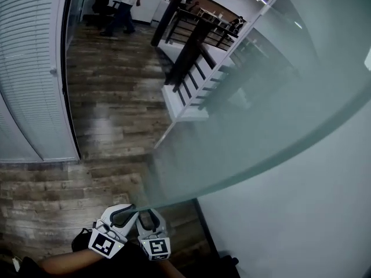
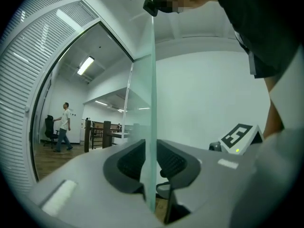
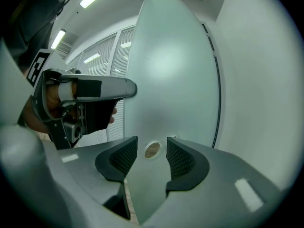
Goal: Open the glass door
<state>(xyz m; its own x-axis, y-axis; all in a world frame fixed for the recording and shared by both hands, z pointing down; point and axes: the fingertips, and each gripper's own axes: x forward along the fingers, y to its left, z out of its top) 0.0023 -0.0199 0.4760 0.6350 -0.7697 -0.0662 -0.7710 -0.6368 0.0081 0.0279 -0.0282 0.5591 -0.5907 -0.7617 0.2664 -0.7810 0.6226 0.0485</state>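
Note:
The frosted glass door [image 1: 261,97] stands swung out over the wooden floor, and its near edge comes down to my two grippers at the bottom of the head view. My left gripper [image 1: 124,212] straddles that edge. In the left gripper view the pane's edge [image 2: 151,103] runs upright between the jaws of the left gripper [image 2: 152,163]; the pads sit close on either side with a slim gap, so it is open. My right gripper [image 1: 149,216] is just beside it. In the right gripper view its pads stand wide apart on the right gripper [image 3: 147,158], with the door face [image 3: 171,80] and a small round hole [image 3: 152,149] between them.
A wall of white blinds [image 1: 29,68] lines the left side and a plain white wall [image 1: 301,225] is on the right. A dark stair railing [image 1: 191,57] stands beyond the door. People [image 1: 124,4] are far down the wooden floor [image 1: 110,109].

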